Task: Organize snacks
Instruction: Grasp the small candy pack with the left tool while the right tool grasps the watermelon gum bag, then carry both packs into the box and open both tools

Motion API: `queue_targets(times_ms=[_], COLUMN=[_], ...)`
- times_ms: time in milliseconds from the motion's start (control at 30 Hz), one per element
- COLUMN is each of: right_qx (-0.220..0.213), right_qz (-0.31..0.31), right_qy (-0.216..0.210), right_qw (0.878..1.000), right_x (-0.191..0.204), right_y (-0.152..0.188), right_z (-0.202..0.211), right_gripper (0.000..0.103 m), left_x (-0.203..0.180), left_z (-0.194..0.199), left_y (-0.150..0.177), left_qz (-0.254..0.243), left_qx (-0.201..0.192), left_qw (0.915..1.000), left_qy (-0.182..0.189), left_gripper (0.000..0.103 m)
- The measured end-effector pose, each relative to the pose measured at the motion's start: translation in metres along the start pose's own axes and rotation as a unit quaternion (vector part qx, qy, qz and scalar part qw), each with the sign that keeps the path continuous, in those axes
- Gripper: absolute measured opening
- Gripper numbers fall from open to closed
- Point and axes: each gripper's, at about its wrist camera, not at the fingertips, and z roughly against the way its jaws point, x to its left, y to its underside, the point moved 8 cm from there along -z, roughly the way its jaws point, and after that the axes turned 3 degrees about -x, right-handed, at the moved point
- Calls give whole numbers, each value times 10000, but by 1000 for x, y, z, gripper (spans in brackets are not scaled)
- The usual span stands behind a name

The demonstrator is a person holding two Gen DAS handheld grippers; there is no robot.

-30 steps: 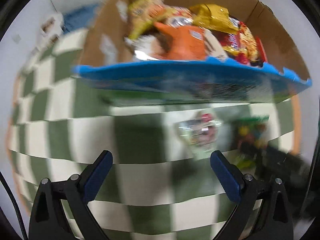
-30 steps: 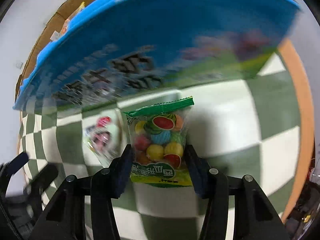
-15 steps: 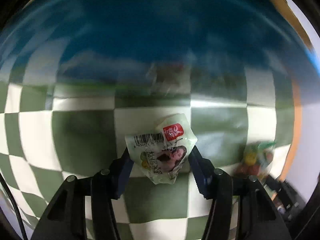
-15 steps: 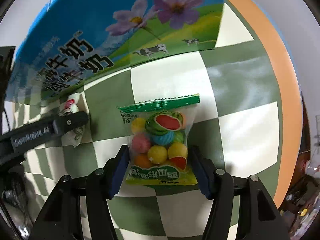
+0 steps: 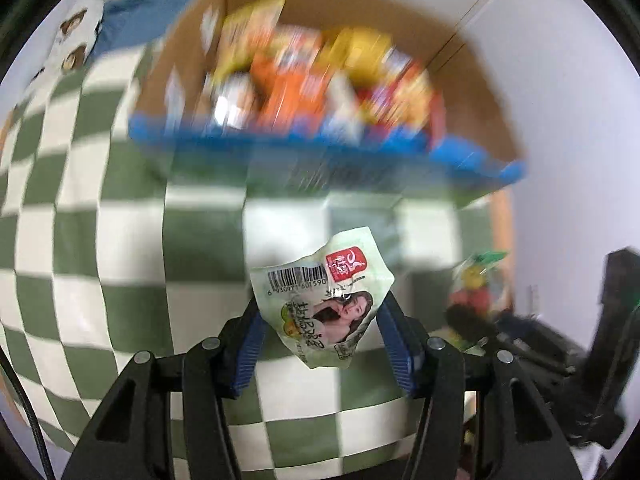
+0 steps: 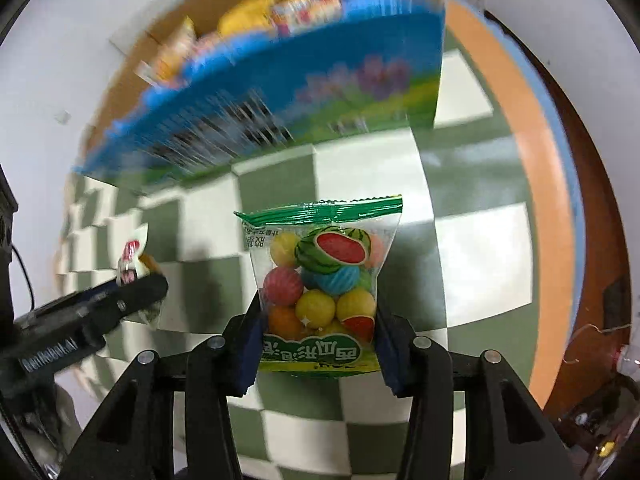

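Note:
My left gripper (image 5: 320, 320) is shut on a pale green snack packet (image 5: 320, 300) with a barcode and a woman's picture, held above the checked cloth. My right gripper (image 6: 318, 320) is shut on a clear bag of coloured gum balls (image 6: 324, 280) with a green top seal. Ahead stands an open cardboard box (image 5: 472, 80) with a blue printed front (image 6: 320, 92), filled with several snack packs (image 5: 312, 76). The left gripper (image 6: 92, 312) with its packet shows at the left of the right wrist view; the right gripper's bag (image 5: 476, 280) shows at the right of the left wrist view.
A green and white checked cloth (image 5: 100, 260) covers the table, with an orange border (image 6: 532, 160) on the right. A white wall stands behind the box. A blue cloth (image 5: 128, 28) and a white patterned item (image 5: 76, 40) lie far left.
Both grippers have lifted their packets off the cloth and tilted up, so the box's open top and contents are in view again. The left gripper, open a second ago, has closed on its packet.

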Motion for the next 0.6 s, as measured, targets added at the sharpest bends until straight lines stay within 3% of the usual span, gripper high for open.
queue_targets(times_ms=[133,267,400,600], right_qx=[-469,-883,-1046,-701], right_qz=[135,266,320,222], right_qy=[-311,-452,-135,198], right_qw=[9983,9947,9939,9971], right_x=[18,25,23,2], right_y=[-37,-96,-155,-199], right_z=[55,99,94,58], right_gripper=[50,50,51,51], left_x=[-22,-23,2,49], left_z=[42,47,32,-23], left_y=[-59,-114,-142,-153], left_qz=[-223,-415,-312,-16], left_qx=[-412,-548,-322,357], left_qw=[9987,9976,9983,9966], left_qy=[213,-35,-372,-748], left_gripper=[52,53,53,53])
